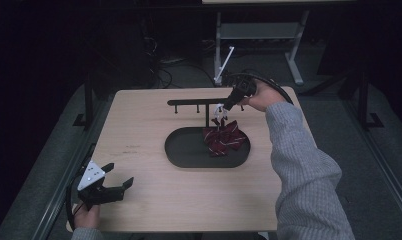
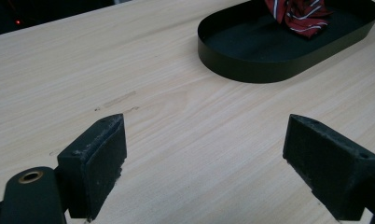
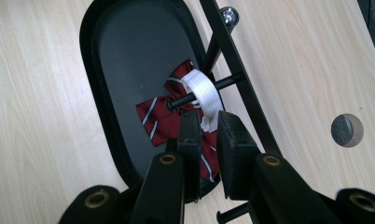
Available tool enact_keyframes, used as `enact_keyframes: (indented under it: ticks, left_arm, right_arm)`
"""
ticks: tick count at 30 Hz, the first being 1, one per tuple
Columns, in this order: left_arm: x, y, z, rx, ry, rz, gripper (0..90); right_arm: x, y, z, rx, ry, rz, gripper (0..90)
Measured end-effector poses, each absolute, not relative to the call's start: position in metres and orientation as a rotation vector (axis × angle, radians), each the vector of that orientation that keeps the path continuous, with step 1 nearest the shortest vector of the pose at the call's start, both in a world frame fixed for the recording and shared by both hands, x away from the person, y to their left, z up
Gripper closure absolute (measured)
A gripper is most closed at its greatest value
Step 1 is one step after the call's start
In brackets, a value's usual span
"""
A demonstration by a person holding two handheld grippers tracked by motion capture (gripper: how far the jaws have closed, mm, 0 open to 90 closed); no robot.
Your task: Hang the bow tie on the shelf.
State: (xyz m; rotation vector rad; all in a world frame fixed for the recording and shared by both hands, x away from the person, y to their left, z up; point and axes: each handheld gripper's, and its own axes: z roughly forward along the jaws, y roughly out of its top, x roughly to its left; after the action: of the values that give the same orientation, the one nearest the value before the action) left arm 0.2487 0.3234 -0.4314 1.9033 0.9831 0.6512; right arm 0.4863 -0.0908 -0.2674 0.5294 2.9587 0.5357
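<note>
A dark red striped bow tie (image 1: pixel 223 138) hangs by its white strap (image 3: pixel 203 90) over a black oval tray (image 1: pixel 184 150). The strap is looped over a peg (image 3: pixel 185 98) of the black rack (image 1: pixel 199 102) behind the tray. My right gripper (image 3: pixel 209 122) is shut on the white strap just below the peg, with the bow tie (image 3: pixel 160 119) beneath it. My left gripper (image 1: pixel 120 175) rests open near the table's front left corner, nothing between its jaws. In the left gripper view the tray (image 2: pixel 269 60) and the bow tie (image 2: pixel 300 14) lie far ahead.
The wooden table (image 1: pixel 139 130) has bare surface left of the tray. A round cable hole (image 3: pixel 347 130) sits in the tabletop near the rack. Another desk's legs (image 1: pixel 294 45) and cables stand on the dark floor behind.
</note>
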Motion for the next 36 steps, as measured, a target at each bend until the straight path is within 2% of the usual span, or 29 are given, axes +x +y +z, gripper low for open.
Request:
enact_keyframes:
  ticks: [36]
  left_arm:
    - [0.247, 0.323, -0.430, 1.907, 0.978, 0.656, 13.1]
  right_arm:
    - [0.466, -0.105, -0.263, 0.530, 2.964, 0.607, 65.3]
